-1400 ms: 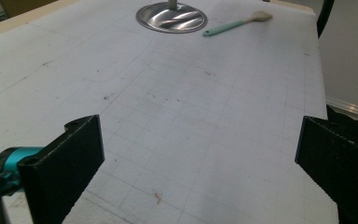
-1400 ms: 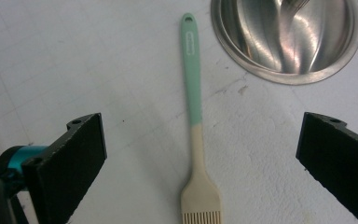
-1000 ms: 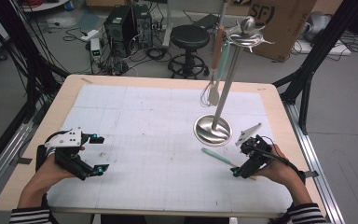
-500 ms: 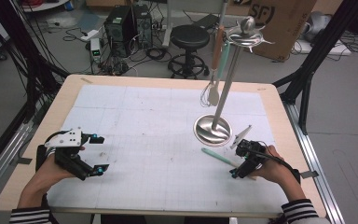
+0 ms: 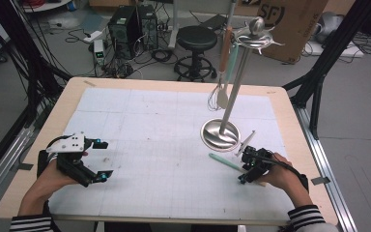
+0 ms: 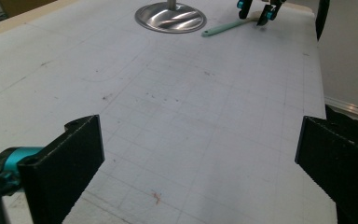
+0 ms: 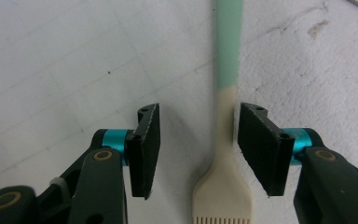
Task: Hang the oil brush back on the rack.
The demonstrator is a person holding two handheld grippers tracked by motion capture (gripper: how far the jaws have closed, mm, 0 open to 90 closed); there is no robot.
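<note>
A: Pastry brush (image 7: 224, 140): lies flat between the right gripper (image 7: 196, 149), jaws spread either side of its cream neck, the right jaw touching or just beside it.

B: Room?

A: Near the mat's (image 5: 164, 140) right edge, just beside the utensil stand's base (image 5: 221, 134).

B: Look?

A: Mint handle, cream comb-cut bristles; the bristles are hidden from above.

B: Left gripper (image 5: 88, 159)?

A: Spread wide over bare mat.

Right tool (image 7: 196, 151) open, straddling cream neck of green-handled brush (image 7: 223, 140) on mat (image 7: 65, 60).
</note>
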